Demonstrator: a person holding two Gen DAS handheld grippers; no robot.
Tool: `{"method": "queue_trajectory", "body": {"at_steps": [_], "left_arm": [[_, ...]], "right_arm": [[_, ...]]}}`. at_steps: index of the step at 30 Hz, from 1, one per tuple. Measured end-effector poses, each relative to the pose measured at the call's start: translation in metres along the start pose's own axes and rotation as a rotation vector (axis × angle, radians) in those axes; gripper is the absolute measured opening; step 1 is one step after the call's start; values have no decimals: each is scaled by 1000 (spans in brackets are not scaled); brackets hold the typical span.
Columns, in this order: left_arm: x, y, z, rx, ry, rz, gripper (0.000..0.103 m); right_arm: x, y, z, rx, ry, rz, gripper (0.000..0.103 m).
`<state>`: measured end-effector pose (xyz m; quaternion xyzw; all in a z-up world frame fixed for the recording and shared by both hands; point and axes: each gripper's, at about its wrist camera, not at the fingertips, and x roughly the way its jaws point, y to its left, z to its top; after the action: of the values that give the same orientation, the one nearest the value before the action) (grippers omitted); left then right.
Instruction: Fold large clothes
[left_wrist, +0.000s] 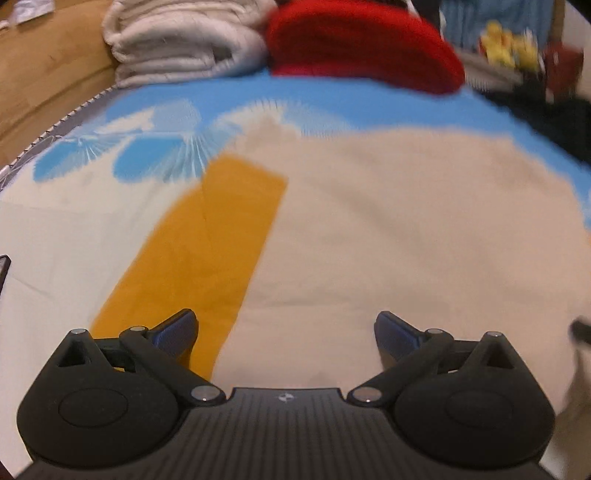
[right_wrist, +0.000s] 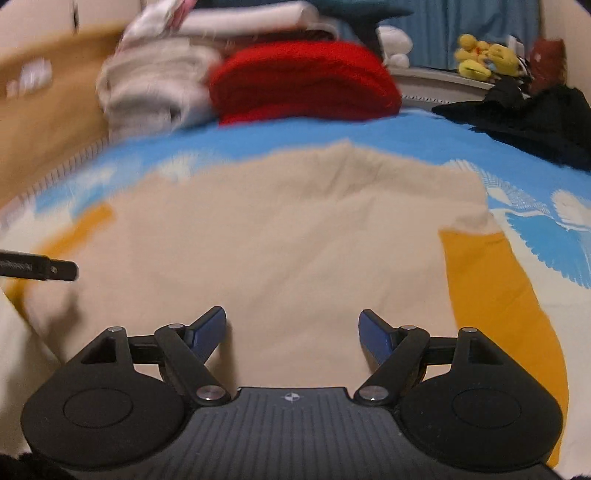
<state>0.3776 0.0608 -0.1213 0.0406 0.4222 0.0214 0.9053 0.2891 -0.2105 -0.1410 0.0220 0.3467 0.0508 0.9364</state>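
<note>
- Beige garment (left_wrist: 388, 229) with mustard sleeves (left_wrist: 207, 251): soft, limp, probably light.
- Left gripper (left_wrist: 286, 334), right gripper (right_wrist: 291, 332): fingers wide, empty.
- Pinch hem corners.

Black ribbed body; blue-padded jaws

warm indoor light | soft shadows | motion blur throughout | fisheye bending and dark corners

Cream and mustard on sky blue

Flat cream cloth garment (right_wrist: 280, 236) with mustard-yellow sleeves (left_wrist: 192, 258) lies on a blue-and-white feather-patterned bedsheet (left_wrist: 155, 125).
</note>
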Motion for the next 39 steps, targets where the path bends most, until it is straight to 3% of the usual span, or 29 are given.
{"method": "queue_trajectory", "body": {"at_steps": [2,4,7,13,16,18,20,24,30,34,39], "left_arm": [[8,1,-8,59,-16,81,103],[6,9,-12,65,-34,105,103],[0,33,-19,20,-38,124,103],[-6,90,-24,-111,5,250,103],[-22,111,-25,-181,-7,313,103],[-33,122,-27,-228,-20,345,103],[-41,131,-25,-271,-37,341,103],[-63,127,-18,-327,-72,196,103],[-88,53,-21,-194,-134,16,103],[-89,-11,-27,-85,-151,-60,103],[-70,-84,-21,-27,-156,-52,103]], "right_arm": [[3,-7,-8,9,23,-43,80],[0,-24,-11,13,17,-117,80],[-8,-55,-19,50,22,-223,82],[-32,-107,-45,159,24,-412,85],[-59,-127,-55,332,-17,-474,85],[-84,-135,-65,495,-64,-422,87],[-101,-142,-81,680,-100,-318,90],[-98,-140,-110,885,-77,-134,91],[-79,-130,-115,1008,-55,38,92],[-73,-133,-116,1109,-115,31,93],[-56,-134,-119,1170,-200,37,97]]}}
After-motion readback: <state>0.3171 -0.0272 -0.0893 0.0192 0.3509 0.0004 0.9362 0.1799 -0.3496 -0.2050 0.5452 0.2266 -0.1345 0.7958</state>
